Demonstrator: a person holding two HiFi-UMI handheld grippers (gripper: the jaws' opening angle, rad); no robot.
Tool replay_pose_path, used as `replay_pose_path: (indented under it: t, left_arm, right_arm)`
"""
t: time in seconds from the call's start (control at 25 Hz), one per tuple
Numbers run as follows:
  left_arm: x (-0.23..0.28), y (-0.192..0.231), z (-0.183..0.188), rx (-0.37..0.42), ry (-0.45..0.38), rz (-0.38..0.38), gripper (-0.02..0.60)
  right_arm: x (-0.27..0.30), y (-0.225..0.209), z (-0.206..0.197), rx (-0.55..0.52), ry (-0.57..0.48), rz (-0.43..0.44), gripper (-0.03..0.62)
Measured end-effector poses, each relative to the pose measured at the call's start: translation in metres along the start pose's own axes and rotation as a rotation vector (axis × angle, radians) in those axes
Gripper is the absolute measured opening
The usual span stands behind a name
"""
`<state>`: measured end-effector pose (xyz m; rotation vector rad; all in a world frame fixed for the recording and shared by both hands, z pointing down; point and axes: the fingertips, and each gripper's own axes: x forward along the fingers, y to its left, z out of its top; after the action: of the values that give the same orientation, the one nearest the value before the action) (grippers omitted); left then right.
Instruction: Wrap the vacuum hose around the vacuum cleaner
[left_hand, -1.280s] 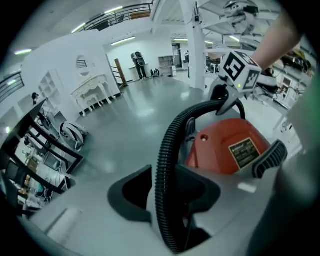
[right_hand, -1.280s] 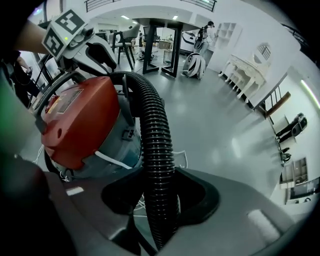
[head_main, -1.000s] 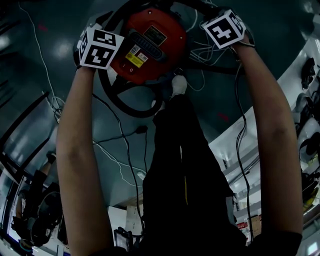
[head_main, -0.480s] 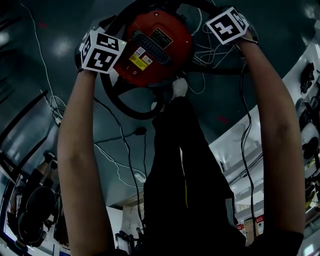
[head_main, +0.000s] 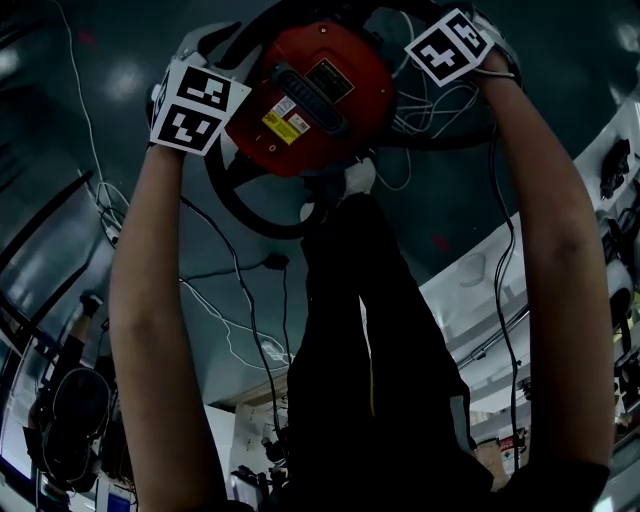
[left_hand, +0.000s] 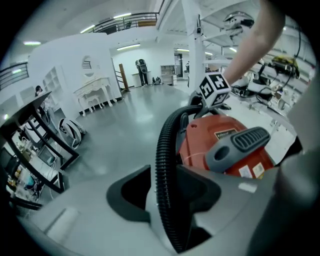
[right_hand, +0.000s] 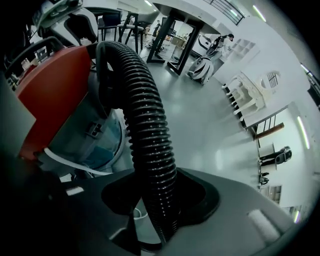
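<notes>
Right gripper view: right hand-held gripper (right_hand: 161, 200) half-open, clamping hose (right_hand: 142, 115).

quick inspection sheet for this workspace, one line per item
surface: glossy grey-green floor; no table in view.
job's things: red vacuum cleaner on the floor; black ribbed hose looped partway round it.
clutter: nothing seen.
grippers: left hand-held gripper closed on the hose, its jaws having just eased slightly wider; right hand-held gripper closed on the hose.
cables: white cords tangled beside the vacuum cleaner; black cable trailing across the floor.
surroundings: black racks and white shelving around an open hall.
</notes>
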<state>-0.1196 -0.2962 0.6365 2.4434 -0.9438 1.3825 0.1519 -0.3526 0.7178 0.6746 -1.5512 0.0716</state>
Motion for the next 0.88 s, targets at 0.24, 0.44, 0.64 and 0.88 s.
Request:
replay_pose_path:
  t: [0.24, 0.44, 0.64, 0.88]
  left_arm:
    - [0.015, 0.002, 0.025, -0.078, -0.048, -0.069, 0.151]
    - [0.026, -0.005, 0.039, -0.079, -0.046, -0.14, 0.157]
    - [0.032, -0.007, 0.047, -0.087, -0.053, -0.146, 0.158]
    - [0.037, -0.007, 0.054, -0.069, -0.055, -0.149, 0.16]
  right_arm:
    - [-0.003, -0.004, 0.015, -0.112, -0.062, -0.075, 0.169]
    - [-0.007, -0.002, 0.017, -0.094, -0.109, -0.081, 0.209]
    - [-0.015, 0.0, 0.025, -0.096, -0.166, -0.084, 0.245]
    - [-0.024, -0.002, 0.026, -0.096, -0.225, -0.109, 0.269]
